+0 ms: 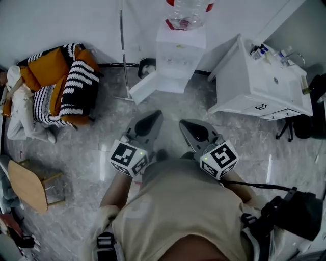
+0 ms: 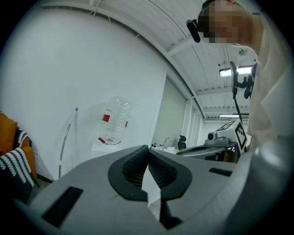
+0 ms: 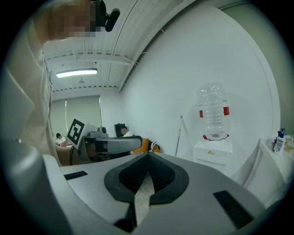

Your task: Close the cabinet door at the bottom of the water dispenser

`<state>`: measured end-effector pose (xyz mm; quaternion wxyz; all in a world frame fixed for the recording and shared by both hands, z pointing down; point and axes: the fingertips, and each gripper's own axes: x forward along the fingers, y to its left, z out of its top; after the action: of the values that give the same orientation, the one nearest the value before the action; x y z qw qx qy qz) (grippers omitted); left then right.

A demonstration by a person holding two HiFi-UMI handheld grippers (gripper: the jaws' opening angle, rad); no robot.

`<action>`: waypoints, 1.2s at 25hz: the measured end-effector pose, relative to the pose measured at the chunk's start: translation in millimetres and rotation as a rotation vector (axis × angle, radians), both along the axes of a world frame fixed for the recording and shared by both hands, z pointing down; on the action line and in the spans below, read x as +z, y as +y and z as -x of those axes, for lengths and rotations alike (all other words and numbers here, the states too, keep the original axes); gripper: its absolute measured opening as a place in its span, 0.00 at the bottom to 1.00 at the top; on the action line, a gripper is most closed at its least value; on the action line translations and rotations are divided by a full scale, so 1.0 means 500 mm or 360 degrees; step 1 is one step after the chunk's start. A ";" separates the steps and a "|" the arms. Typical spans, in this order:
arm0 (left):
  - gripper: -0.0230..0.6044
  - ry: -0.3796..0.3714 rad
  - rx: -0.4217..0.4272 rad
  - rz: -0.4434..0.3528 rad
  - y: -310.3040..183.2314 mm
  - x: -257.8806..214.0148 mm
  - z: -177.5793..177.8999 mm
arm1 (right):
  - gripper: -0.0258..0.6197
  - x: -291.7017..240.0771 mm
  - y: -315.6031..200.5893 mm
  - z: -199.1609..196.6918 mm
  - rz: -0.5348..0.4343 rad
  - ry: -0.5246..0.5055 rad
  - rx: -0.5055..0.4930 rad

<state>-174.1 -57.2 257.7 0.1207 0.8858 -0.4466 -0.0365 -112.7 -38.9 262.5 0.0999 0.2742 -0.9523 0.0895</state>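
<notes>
1. While the water dispenser [image 1: 179, 53] stood against the far wall, both grippers were held out in front of the person and well short of it. I judged the approach to be the step in hand.
2. The left gripper [image 1: 156, 115] had its jaws together, ribbed pads meeting at the tips with nothing between them. The right gripper [image 1: 184, 125] was closed and empty in the same way.
3. Closed jaws probably suited the job, since a door needs only a blunt nose to push it, not a grip.
4. The cabinet door [image 1: 144, 86] at the bottom of the dispenser hung swung out to the left, its free edge nearer than the dispenser's front. Neither gripper touched it, so it was not yet closed.
5. Because the door opened leftward, the left gripper seemed the better placed to press it home.
6. A clear water bottle [image 1: 187, 12] with a red label sat upside down on top of the dispenser and looked nearly empty.
7. What lay inside the open cabinet could not be made out.
8. At the far right, a white sink unit [image 1: 254, 86] carried a few small bottles [image 1: 257, 50] on its top, well apart from the dispenser.
</notes>
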 end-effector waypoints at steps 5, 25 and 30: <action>0.03 0.0023 -0.0038 0.0052 -0.005 0.023 0.027 | 0.06 0.028 -0.020 0.019 0.0132 0.0025 0.0000; 0.03 -0.0111 0.0254 0.0068 -0.150 -0.001 -0.184 | 0.06 0.083 -0.193 -0.143 0.0556 -0.0174 0.0233; 0.03 -0.0141 0.0232 0.0066 -0.187 -0.013 -0.237 | 0.06 0.077 -0.225 -0.187 0.0586 -0.0197 0.0192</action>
<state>-55.8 -150.9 251.4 0.1215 0.9140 -0.3865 0.0208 -19.1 -151.4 300.9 0.0839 0.3019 -0.9060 0.2846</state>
